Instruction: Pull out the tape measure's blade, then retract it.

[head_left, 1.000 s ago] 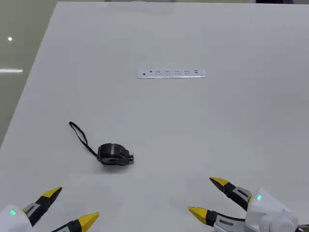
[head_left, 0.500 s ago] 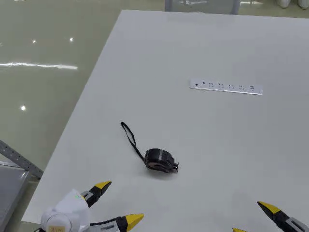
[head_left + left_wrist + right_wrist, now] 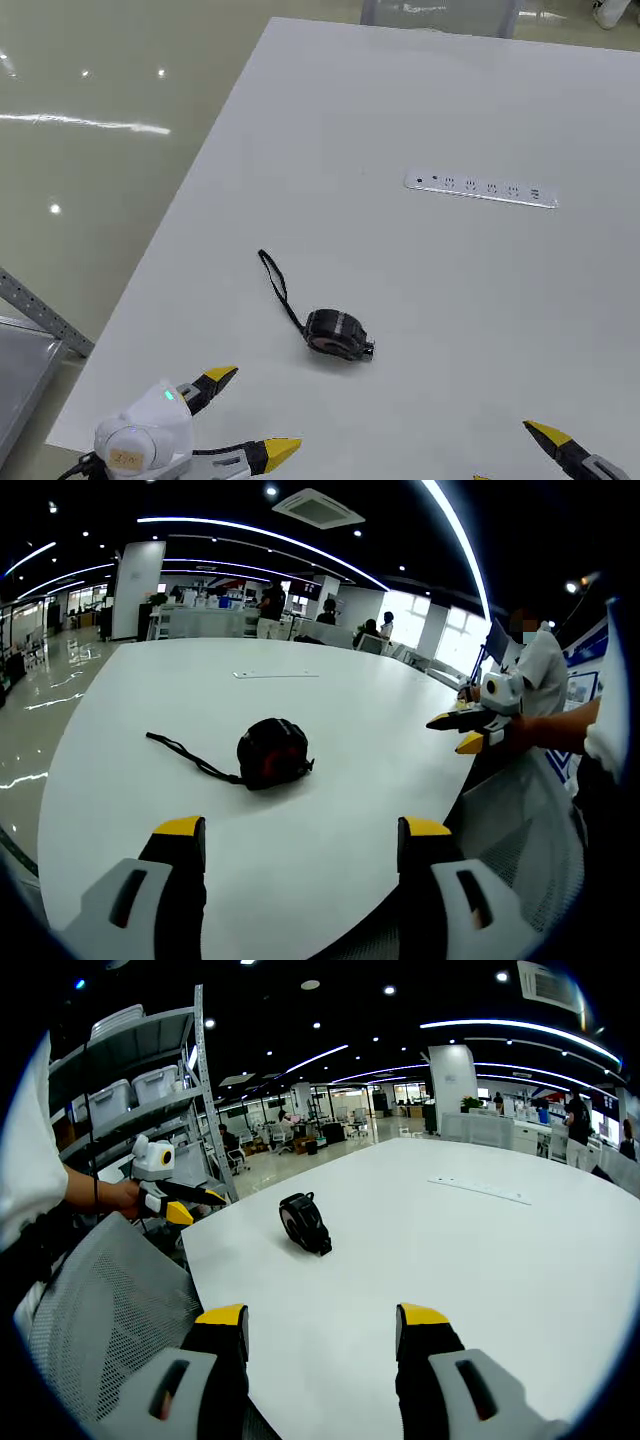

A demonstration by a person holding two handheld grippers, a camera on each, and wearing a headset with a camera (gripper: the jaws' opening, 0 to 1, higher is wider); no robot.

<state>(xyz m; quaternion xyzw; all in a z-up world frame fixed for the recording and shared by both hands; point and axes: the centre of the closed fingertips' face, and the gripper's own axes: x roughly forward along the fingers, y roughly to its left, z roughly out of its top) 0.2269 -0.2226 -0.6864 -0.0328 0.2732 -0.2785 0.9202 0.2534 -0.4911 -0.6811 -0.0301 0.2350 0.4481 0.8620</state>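
Tape measure [image 3: 338, 334] lies on its side on the white table [image 3: 400, 100], toward the near edge and closer to the left edge than the right. Neither tool touches it. Its case is dark and round, and we see the small blade hook [image 3: 370, 348] tucked at the case's mouth, on the side facing the right edge. A black wrist strap [image 3: 278, 287] trails from the opposite side of the case toward the left edge and lies slack on the tabletop.

Our left tool [image 3: 252, 411] hangs at the near-left corner with its yellow-tipped jaws spread wide and nothing between them. In the left gripper view the tape measure [image 3: 272, 752] sits ahead of the left tool [image 3: 302, 827], well apart from the tips. Our right tool [image 3: 512, 456] hovers over the near edge further right. In the right gripper view we see the right tool [image 3: 322, 1314] with its jaws apart too and holding nothing, and the tape measure [image 3: 303, 1221] beyond them.

A white power strip [image 3: 480, 189] lies flat further in from the near edge, toward the right edge and well apart from the tape measure.
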